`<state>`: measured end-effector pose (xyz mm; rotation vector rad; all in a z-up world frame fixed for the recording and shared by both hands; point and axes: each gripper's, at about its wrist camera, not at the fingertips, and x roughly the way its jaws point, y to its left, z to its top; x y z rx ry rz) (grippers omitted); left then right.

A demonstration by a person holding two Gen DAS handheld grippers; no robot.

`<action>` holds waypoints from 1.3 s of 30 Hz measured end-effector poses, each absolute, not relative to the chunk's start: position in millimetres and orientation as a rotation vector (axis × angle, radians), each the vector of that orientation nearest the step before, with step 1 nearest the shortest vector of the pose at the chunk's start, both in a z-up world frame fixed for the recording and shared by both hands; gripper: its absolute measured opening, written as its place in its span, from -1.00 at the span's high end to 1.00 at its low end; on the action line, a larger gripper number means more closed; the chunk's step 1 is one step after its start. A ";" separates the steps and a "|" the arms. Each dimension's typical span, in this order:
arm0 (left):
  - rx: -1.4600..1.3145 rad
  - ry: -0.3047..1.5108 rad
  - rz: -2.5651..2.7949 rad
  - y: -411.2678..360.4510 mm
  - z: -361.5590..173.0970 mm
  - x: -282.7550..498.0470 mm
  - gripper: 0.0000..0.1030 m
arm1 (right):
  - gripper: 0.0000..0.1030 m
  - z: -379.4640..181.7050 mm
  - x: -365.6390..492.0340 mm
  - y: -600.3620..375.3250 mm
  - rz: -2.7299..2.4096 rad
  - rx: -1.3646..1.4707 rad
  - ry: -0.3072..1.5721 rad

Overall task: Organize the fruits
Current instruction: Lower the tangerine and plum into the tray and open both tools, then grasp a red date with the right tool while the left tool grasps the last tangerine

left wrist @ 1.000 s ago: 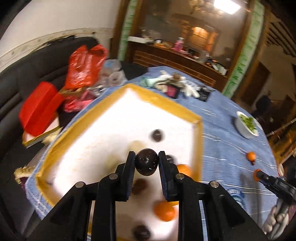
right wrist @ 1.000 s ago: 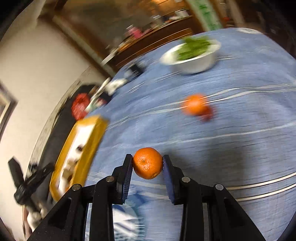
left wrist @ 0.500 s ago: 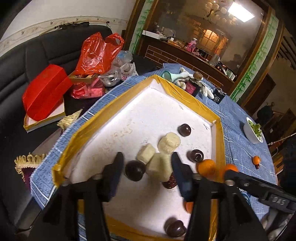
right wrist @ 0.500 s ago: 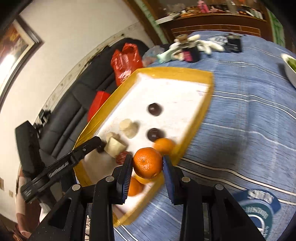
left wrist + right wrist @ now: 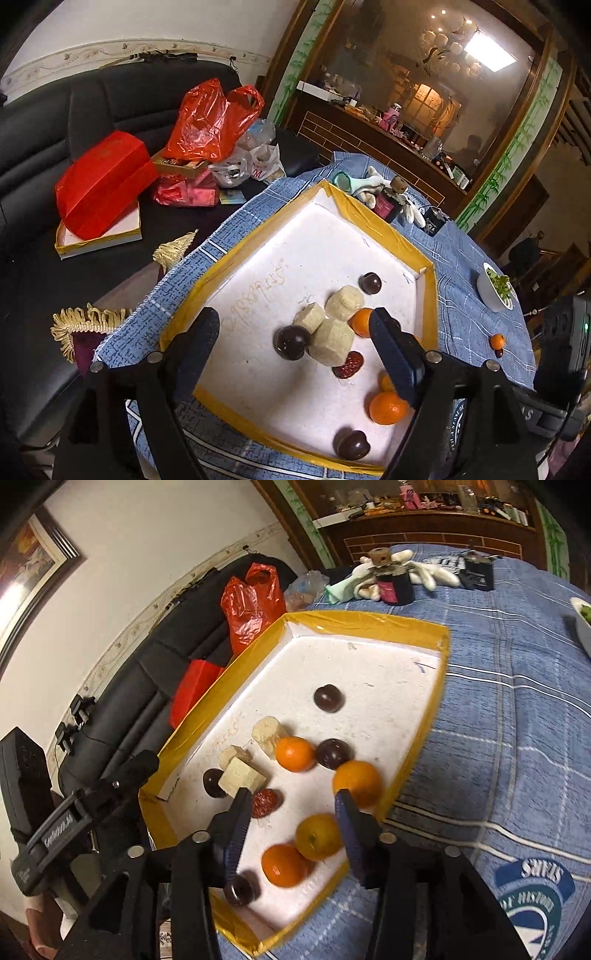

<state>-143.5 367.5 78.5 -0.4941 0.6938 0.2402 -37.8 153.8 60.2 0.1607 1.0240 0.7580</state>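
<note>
A white tray with a yellow taped rim (image 5: 430,306) (image 5: 369,622) sits on the blue cloth. It holds several dark round fruits (image 5: 293,341) (image 5: 328,698), several oranges (image 5: 388,408) (image 5: 295,754), pale cut chunks (image 5: 332,341) (image 5: 242,777) and a red piece (image 5: 349,364) (image 5: 265,803). My left gripper (image 5: 295,334) is open and empty above the tray. My right gripper (image 5: 291,814) is open and empty above the tray's near corner, over an orange (image 5: 317,836).
One orange (image 5: 497,341) and a small dark fruit lie on the cloth near a white bowl of greens (image 5: 495,291). A small bottle, gloves and a dark box (image 5: 393,581) sit beyond the tray. Red bags (image 5: 210,118) lie on a black sofa.
The left gripper opened and let go of the dark fruit, which now lies in the tray. The right gripper carried its orange over the tray, opened and let it go.
</note>
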 end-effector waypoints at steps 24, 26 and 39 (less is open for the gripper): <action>-0.425 0.679 0.188 319.2 97.6 -148.6 -0.73 | -0.46 38.0 -81.9 140.4 0.573 -0.183 0.980; -0.425 0.680 0.183 318.9 97.9 -147.4 -0.73 | -0.46 39.9 -83.2 136.3 0.556 -0.197 0.977; -0.380 0.667 0.052 281.9 111.4 -144.4 -0.76 | -0.48 74.4 -71.6 36.6 0.522 0.031 0.869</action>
